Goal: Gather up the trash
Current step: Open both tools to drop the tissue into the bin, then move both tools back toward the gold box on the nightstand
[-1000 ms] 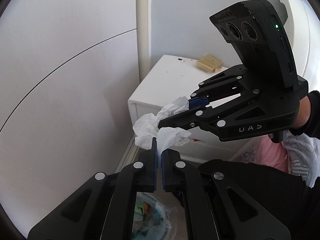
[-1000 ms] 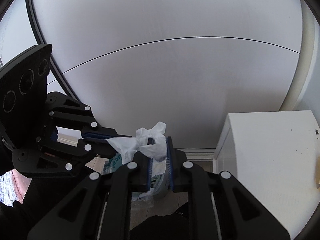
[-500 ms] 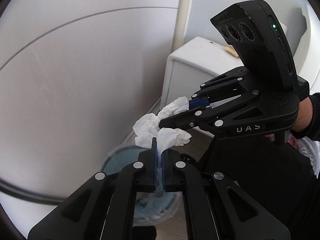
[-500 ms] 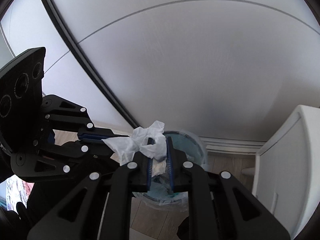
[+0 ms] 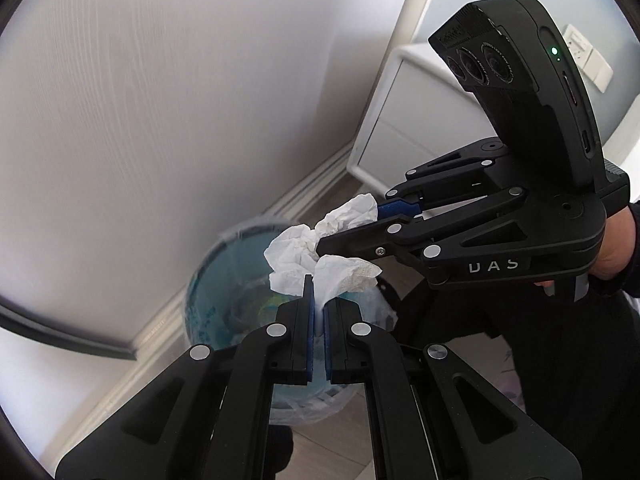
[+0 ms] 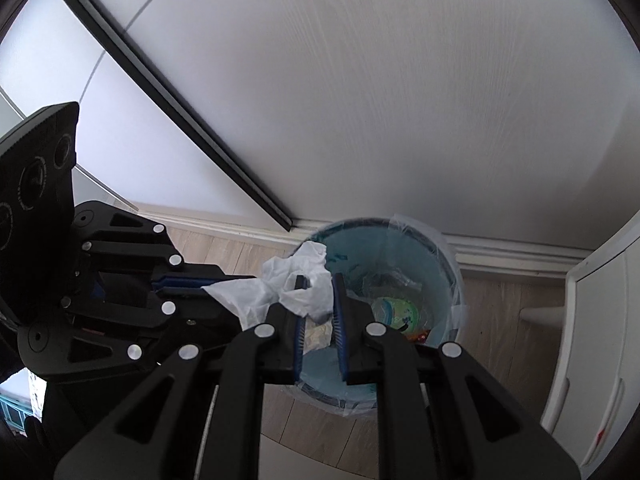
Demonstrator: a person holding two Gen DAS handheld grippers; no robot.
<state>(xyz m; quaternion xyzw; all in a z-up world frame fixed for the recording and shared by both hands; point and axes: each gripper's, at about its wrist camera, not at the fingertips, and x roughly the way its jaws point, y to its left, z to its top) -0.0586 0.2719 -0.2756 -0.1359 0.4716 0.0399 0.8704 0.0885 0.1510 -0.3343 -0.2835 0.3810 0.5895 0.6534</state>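
Crumpled white tissue (image 5: pixel 294 254) is pinched by both grippers; I cannot tell whether it is one wad or two. My left gripper (image 5: pixel 318 280) is shut on a fold of it at the bottom of the left wrist view. From the right, my right gripper (image 5: pixel 348 226) comes in, shut on the tissue's upper part. In the right wrist view the tissue (image 6: pixel 310 300) sits between the right gripper's (image 6: pixel 318 280) blue pads, and the left gripper (image 6: pixel 236 286) reaches in from the left. Below them on the floor stands a teal trash bin (image 6: pixel 400 248) (image 5: pixel 218 280) with a clear liner and some litter inside.
A white cabinet (image 5: pixel 400 132) (image 6: pixel 600 340) stands right of the bin. Behind the bin rise a pale wall panel with a dark frame strip (image 6: pixel 180 120) and a white baseboard (image 6: pixel 520 252). The floor is wood plank (image 6: pixel 224 248). A person's hand (image 5: pixel 616 248) holds the right gripper.
Both grippers have sunk together with the tissue still pinched. The bin has come from the frame's lower edge into fuller view beneath them, and the cabinet top has dropped out of sight.
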